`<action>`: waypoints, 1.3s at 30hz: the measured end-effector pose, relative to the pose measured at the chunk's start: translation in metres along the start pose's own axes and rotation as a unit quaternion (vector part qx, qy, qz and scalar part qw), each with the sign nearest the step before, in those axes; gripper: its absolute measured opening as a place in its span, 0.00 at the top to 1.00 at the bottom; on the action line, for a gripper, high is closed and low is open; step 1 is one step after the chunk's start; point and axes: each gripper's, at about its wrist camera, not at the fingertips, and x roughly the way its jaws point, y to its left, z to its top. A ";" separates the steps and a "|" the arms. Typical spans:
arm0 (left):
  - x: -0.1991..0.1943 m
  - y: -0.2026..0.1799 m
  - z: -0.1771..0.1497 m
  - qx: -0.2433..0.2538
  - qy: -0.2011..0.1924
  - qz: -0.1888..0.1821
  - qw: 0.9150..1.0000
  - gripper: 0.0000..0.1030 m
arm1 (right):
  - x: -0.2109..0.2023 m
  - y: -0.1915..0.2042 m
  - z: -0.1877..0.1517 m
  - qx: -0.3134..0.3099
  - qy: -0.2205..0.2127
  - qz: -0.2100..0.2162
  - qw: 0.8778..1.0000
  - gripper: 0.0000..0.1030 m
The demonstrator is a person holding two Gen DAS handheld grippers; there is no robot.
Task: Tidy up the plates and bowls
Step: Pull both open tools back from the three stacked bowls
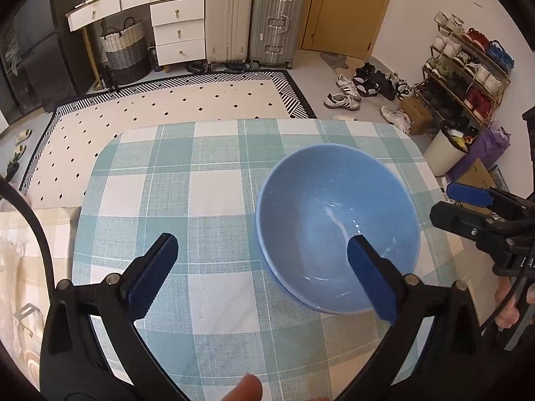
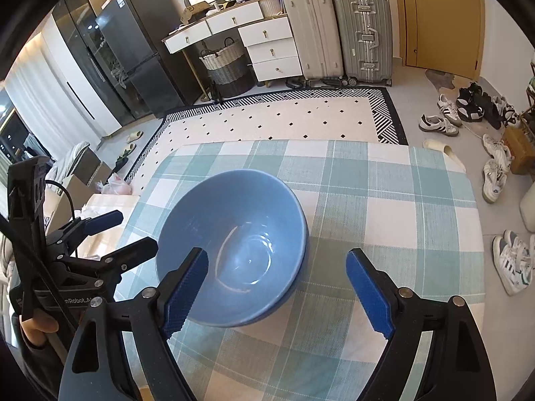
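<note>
A blue bowl sits nested in a second blue bowl on the checked tablecloth; the stack also shows in the right wrist view. My left gripper is open and empty, above the table with its right finger over the bowl's near rim. My right gripper is open and empty, its left finger over the bowl's near rim. Each gripper shows in the other's view, the right one beside the bowl's right, the left one beside its left. No plates are in view.
The table's far edge drops to a patterned rug. Shoes, a shoe rack and a white bin stand on the right. Suitcases and drawers line the back wall.
</note>
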 end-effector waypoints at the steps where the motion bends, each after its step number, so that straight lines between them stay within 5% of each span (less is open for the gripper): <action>1: -0.002 -0.001 -0.001 0.002 -0.001 0.000 1.000 0.02 | -0.002 0.000 -0.002 0.001 -0.001 0.001 1.000 0.16; 16: -0.013 -0.007 -0.008 0.015 -0.016 0.015 1.000 0.02 | 0.002 -0.007 -0.011 0.011 0.004 0.005 1.000 0.16; 39: 0.038 0.006 -0.010 0.003 0.023 0.010 1.000 0.02 | 0.038 -0.013 -0.007 0.034 0.032 0.018 0.999 0.16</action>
